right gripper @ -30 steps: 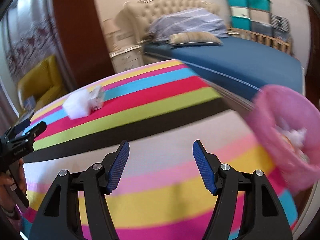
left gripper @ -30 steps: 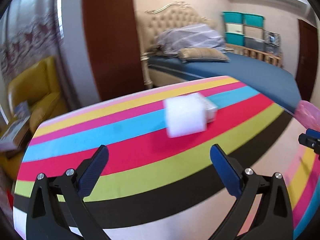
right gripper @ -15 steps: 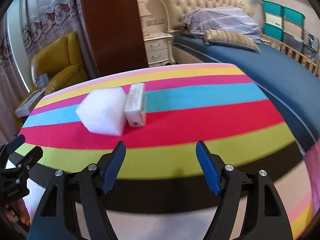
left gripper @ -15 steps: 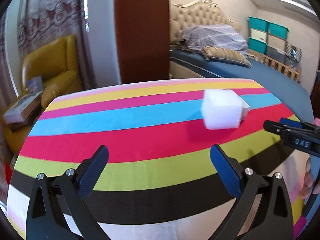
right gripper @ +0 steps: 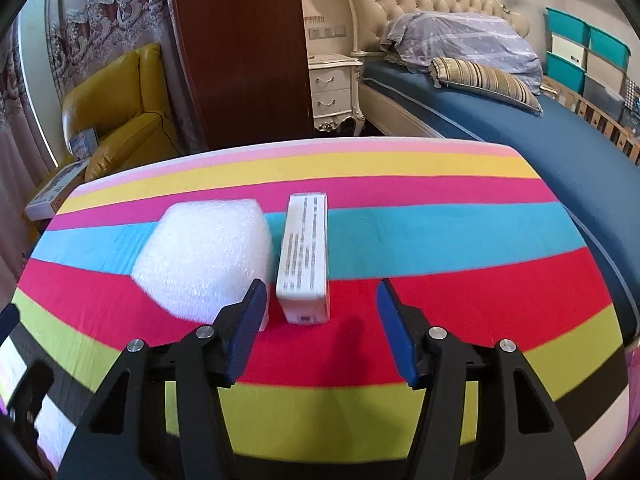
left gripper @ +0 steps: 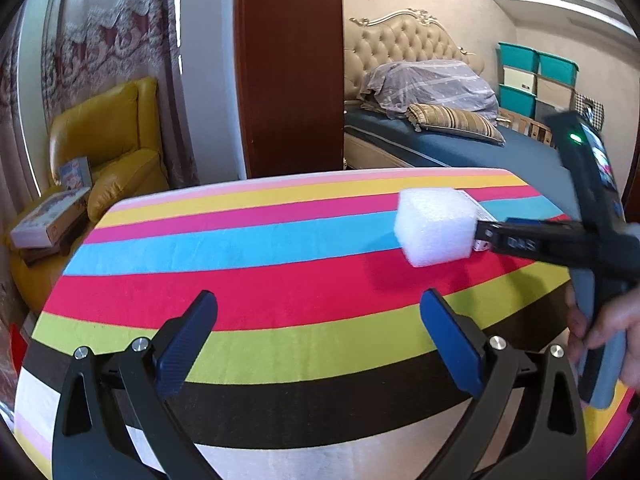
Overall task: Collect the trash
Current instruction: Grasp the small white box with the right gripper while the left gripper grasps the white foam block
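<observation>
Trash on this striped surface (right gripper: pixel 440 216) comes down to two bits: a white foam block (right gripper: pixel 204 256) and a small white carton (right gripper: pixel 306 256) lying just beside it, both around the blue and red stripes. Compared with a second back, when the right-wrist view was mostly showing a pink bin off to the side, the right gripper (right gripper: pixel 320 328) has swung across and now sits right in front of the carton. So my read is the last drop-off is done and this is the approach for the next pickup.

Its jaws are closing as we speak, but the pads aren't on anything yet; the carton's near end sits just ahead of the gap between them, and the left pad is overlapping the foam's corner in view. Could snag the foam, I guess.

From the left wrist view, the right tool comes in low from the right, angled down, the person's hand (left gripper: pixel 612 332) wrapped on the handle. The left gripper (left gripper: pixel 320 340) hangs back over the green stripe, jaws wide apart and empty, well short of the foam (left gripper: pixel 436 228).
</observation>
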